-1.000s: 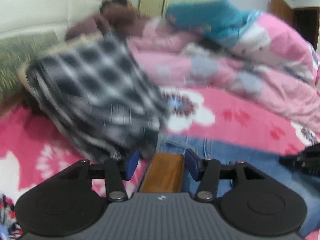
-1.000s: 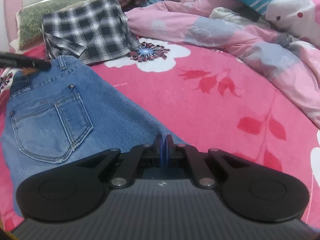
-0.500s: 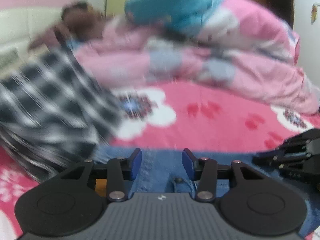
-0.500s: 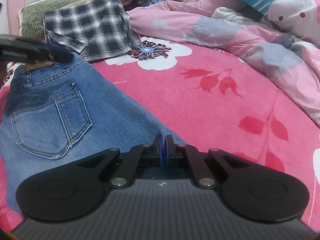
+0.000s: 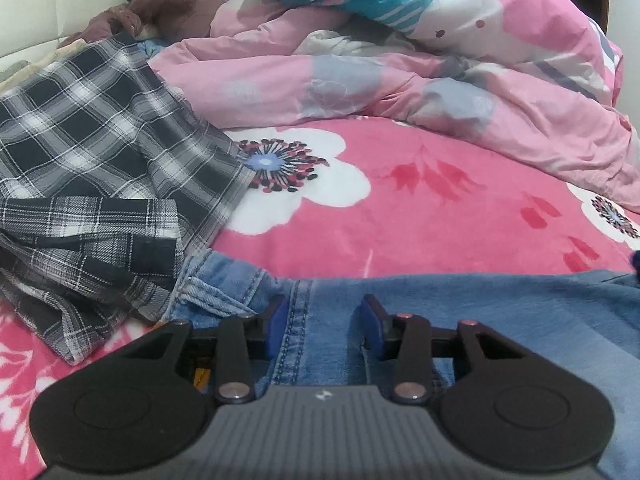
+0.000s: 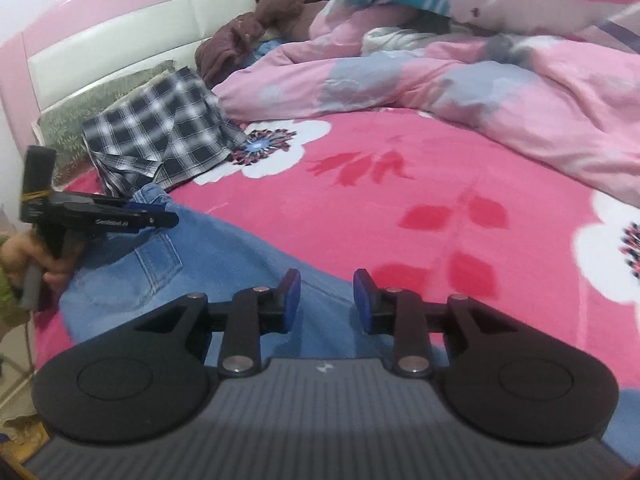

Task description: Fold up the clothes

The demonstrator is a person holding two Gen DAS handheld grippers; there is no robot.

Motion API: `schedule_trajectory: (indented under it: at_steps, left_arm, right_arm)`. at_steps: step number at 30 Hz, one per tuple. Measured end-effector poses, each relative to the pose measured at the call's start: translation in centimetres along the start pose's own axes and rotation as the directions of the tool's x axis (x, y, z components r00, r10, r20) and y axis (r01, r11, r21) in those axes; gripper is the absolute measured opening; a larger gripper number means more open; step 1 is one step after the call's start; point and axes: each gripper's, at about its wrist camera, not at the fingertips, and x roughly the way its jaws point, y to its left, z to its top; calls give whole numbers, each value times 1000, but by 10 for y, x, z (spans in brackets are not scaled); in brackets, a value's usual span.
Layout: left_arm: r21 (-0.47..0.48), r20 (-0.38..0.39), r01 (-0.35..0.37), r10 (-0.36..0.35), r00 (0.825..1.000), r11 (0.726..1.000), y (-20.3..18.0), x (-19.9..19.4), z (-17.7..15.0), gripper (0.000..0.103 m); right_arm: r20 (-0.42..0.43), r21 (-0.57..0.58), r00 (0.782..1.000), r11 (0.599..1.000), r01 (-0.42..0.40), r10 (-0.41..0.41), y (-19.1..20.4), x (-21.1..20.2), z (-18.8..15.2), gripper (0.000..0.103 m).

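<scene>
1. The jeans [image 5: 500,320] run off the right edge of the left wrist view; their far end is cut off.
2. The left gripper [image 5: 322,326] hovers spread wide over the waistband, clasping nothing; the right gripper [image 6: 323,300] gapes empty above the denim's edge.
3. A plaid shirt [image 5: 100,152] overlaps the jeans' corner; bare pink bedspread [image 6: 420,200] lies beyond, bounded by a rumpled quilt [image 6: 460,88].

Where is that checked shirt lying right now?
In both views the checked shirt lies at the left, far side of the bed, against a green pillow, its near edge over the jeans waistband.
</scene>
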Motion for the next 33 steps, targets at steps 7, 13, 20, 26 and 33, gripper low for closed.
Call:
schedule_trajectory:
  at_steps: [7,13,20,26,33]
  left_arm:
    - [13,12,-9,8,1000,1000,-3,1,-2,43]
    - [16,17,-5,5,1000,1000,-2,2,-3,43]
    - [28,32,-14,13,999,999,-4,2,-5,43]
    - [24,34,-14,13,999,1000,-4,2,-4,44]
    - [15,30,-20,19,999,1000,-4,3,-2,43]
  right_arm:
    - [-53,71,997,996,-59,63,-26,-17,-16,28]
    - [-142,39,982,992,-121,125,-36,2,-15,29]
    - [-193,-123,980,990,-73,48,-6,10,-20,7]
    - [-77,-248,993,966,67,-89,20,-11,-5,3]
    - [-89,-232,989,968,92,-115,9,6,-5,3]
